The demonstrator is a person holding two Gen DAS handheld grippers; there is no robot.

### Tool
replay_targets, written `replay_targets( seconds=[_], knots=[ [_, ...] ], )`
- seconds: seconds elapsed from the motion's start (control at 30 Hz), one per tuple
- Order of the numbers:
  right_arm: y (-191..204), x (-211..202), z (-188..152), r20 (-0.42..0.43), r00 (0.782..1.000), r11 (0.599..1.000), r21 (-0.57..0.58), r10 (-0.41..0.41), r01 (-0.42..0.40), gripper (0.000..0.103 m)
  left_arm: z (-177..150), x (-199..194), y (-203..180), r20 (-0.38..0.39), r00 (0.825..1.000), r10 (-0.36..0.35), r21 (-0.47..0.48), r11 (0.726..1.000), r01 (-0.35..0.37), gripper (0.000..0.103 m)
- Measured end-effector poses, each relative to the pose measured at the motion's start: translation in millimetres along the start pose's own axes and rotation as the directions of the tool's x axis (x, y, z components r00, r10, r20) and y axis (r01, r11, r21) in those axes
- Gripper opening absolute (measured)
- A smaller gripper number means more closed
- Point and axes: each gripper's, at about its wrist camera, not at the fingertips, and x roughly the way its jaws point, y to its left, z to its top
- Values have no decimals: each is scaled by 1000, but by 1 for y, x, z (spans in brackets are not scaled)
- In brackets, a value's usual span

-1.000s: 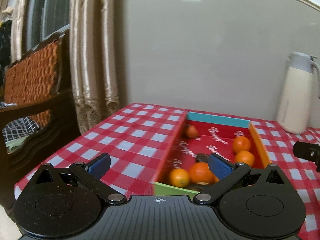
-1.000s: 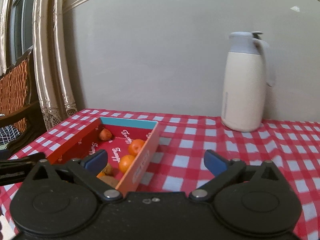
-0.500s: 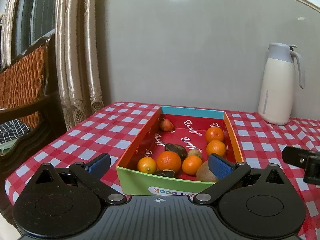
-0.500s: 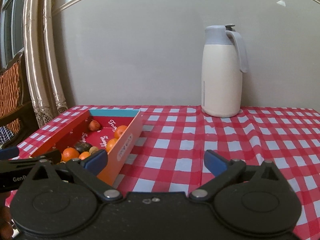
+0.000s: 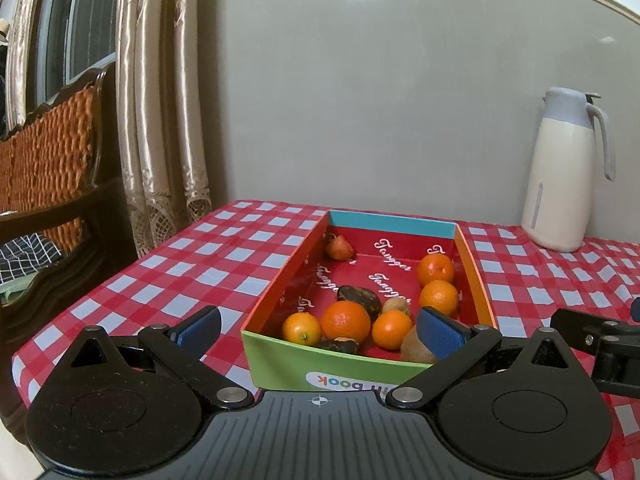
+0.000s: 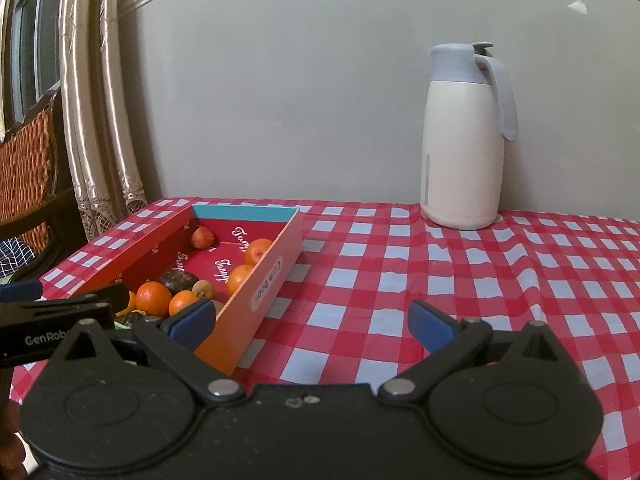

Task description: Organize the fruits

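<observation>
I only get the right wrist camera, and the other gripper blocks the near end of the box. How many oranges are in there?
Observer: Five oranges lie in the box; the left wrist view shows them all.
Operator: What colour is the box's near wall?
Observer: The near wall is green with a white label.
Operator: Is the left gripper holding fruit?
Observer: No. The left gripper is open and empty, its fingers spread wide.

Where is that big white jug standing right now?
The white jug stands upright on the checked tablecloth against the back wall, right of the fruit box and clear of it.
</observation>
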Motion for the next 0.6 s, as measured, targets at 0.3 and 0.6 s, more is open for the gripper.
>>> replay_targets(
  seconds=[0.3,0.6],
  knots=[
    [-1,0,1,1,1000,1000,3,3,-3,103,0,0,-2,1,1000,-8,14,1000,8,103],
    [0,1,0,-1,1000,1000,0,5,-5,103,0,1,-2,-4,1000,-6,13,1000,6,103]
  ],
)
